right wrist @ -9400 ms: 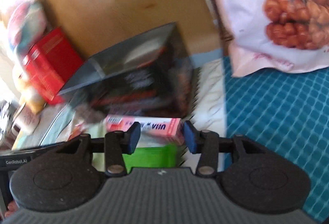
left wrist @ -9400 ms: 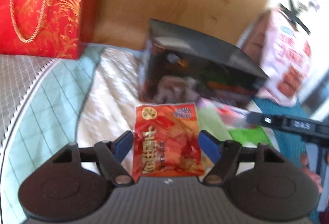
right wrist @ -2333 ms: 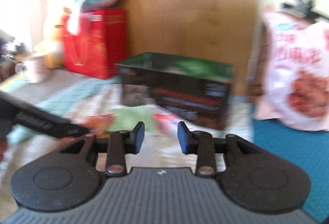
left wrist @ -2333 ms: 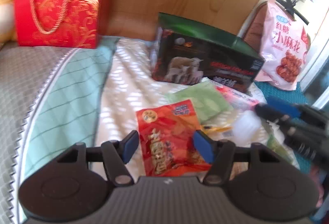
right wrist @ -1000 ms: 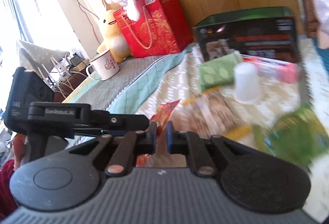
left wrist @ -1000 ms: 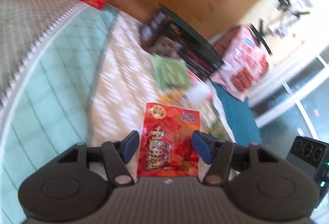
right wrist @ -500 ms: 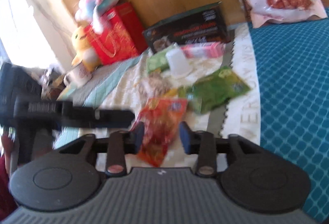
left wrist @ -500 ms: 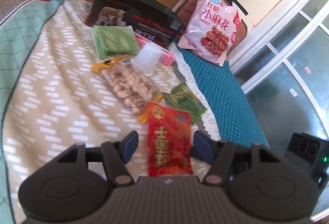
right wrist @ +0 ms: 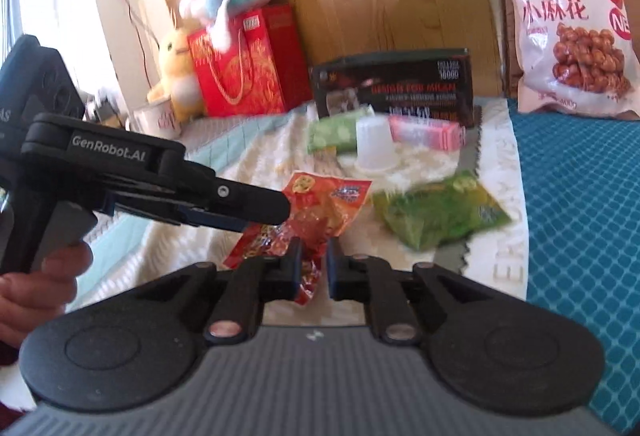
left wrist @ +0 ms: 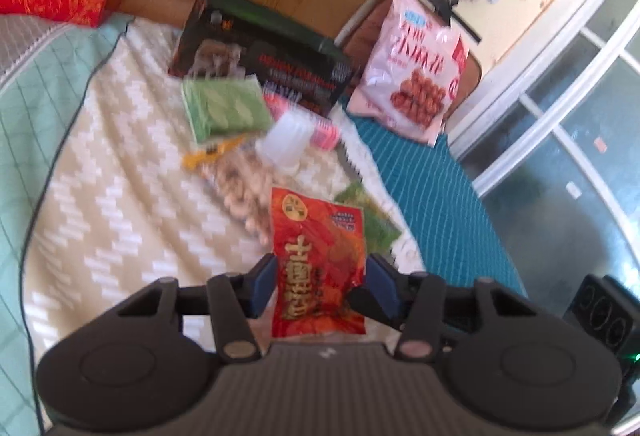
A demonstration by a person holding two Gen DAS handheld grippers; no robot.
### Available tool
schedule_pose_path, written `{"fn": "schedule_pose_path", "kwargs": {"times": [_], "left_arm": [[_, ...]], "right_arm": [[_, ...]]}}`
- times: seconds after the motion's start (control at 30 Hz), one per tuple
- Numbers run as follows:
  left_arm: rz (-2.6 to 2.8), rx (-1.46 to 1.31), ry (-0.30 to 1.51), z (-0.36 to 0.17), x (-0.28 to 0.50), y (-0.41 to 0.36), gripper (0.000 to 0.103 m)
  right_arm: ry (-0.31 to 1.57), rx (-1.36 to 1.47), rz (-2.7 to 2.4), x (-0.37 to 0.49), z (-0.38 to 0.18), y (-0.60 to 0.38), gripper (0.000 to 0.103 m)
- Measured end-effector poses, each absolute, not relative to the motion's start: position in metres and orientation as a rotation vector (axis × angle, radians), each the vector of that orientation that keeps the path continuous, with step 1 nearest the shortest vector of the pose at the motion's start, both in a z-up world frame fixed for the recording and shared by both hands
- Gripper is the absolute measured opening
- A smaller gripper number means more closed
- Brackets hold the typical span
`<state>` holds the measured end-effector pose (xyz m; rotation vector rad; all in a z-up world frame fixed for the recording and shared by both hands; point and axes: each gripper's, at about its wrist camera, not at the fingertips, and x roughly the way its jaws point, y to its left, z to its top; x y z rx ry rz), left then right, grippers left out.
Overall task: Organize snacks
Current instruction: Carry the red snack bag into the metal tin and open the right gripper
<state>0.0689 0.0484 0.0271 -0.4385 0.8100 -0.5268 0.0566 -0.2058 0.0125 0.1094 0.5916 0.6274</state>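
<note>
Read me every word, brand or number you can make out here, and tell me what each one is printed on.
"GenRobot.AI": side of the left gripper.
"DESIGN FOR MILAN": front of the dark box.
"10000": same box, upper right.
"小麻花": the pink snack bag.
Red snack packet: gold characters, too blurred to read.
Green packet and pink box: print unreadable.

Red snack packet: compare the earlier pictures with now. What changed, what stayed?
The red snack packet, between the left gripper's jaws throughout, was carried back from the dark box. Those jaws have just been closing on it; the right gripper has just closed on its corner. The dark box and pink bag stayed put.
</note>
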Motion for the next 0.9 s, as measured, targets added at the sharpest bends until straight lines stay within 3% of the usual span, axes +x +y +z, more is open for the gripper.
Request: {"fn": "schedule_pose_path", "kwargs": {"times": [0.23, 0.47, 0.73, 0.9], "left_arm": [[-0.511, -0.39, 0.705, 0.076, 0.11, 0.051, 0.048], [-0.476, -0.348, 0.652, 0.111, 0.202, 0.041, 0.049], [-0.397, -0.315, 0.699, 0.085, 0.291, 0.024, 0.05], [-0.403, -0.332, 0.701, 0.076, 0.287, 0.033, 0.056]], "right_arm": [[0.479, 0.142, 0.608, 0.102, 0.05, -0.196, 0.015], [0.39, 0.095, 0.589, 0.19, 0.084, -0.187, 0.016], [0.48, 0.107, 0.552, 0.281, 0.061, -0.176, 0.019], [0.471, 0.132, 0.51, 0.278, 0.054, -0.188, 0.026]]}}
